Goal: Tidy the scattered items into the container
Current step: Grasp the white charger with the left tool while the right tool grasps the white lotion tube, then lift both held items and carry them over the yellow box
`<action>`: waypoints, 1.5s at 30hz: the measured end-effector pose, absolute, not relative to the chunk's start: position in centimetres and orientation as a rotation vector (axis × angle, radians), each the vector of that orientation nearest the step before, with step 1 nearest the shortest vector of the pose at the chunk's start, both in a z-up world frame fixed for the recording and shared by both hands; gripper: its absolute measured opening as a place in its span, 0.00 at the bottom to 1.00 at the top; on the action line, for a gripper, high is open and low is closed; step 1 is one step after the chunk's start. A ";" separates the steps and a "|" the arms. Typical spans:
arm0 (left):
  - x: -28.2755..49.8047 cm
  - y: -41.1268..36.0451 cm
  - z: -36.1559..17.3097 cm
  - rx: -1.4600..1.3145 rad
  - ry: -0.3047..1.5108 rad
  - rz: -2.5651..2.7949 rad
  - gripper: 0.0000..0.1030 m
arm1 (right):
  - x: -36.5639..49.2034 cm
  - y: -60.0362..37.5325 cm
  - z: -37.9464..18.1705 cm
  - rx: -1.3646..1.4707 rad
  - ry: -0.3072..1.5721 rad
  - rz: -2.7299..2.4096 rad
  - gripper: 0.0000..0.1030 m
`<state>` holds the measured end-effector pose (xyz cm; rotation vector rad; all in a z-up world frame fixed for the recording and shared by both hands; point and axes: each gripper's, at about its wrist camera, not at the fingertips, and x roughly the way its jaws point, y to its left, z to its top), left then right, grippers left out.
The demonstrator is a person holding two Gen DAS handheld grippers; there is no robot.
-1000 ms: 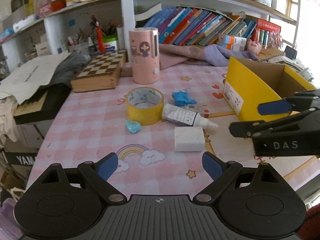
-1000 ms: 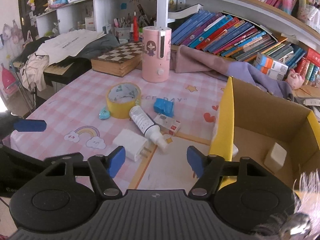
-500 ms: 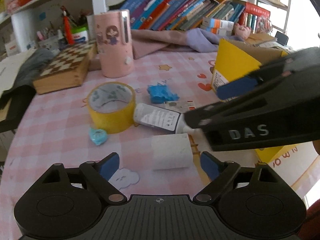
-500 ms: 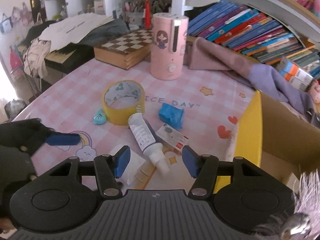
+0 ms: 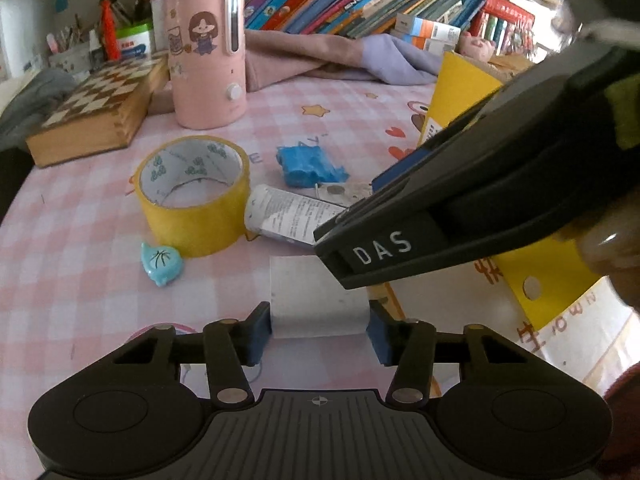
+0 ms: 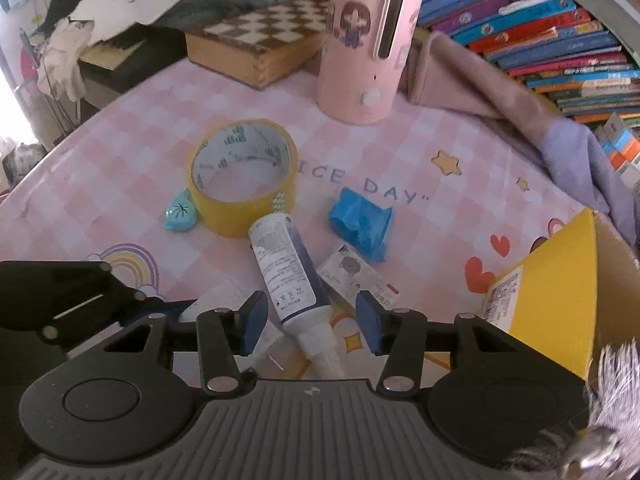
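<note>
My left gripper straddles a white block on the pink checked table; its pads look against the block's sides. My right gripper is open around a white tube, pads apart from it. It also crosses the left wrist view. A yellow tape roll, a blue heart-shaped piece, a crumpled blue packet and a small flat pack lie nearby. The yellow cardboard box stands at the right.
A pink cylindrical appliance and a wooden chessboard box stand at the back. Purple and pink cloth lies before a row of books. The table's left edge drops to clutter.
Both grippers have moved forward and down. The left now has the white block between its narrowed fingers; the right now has the tube between its fingers.
</note>
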<state>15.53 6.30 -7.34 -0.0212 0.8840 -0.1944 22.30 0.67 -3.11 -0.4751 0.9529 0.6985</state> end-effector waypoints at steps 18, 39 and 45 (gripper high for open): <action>11.1 13.4 -5.0 -0.244 0.897 0.053 0.48 | 23.2 2.1 -5.4 -0.464 0.991 0.703 0.34; 8.5 13.3 0.4 -0.259 0.713 -0.016 0.48 | 19.1 -3.0 0.0 -0.250 0.878 0.693 0.29; 6.9 13.4 1.3 -0.271 0.688 -0.031 0.48 | 17.2 -3.9 0.9 -0.227 0.876 0.702 0.29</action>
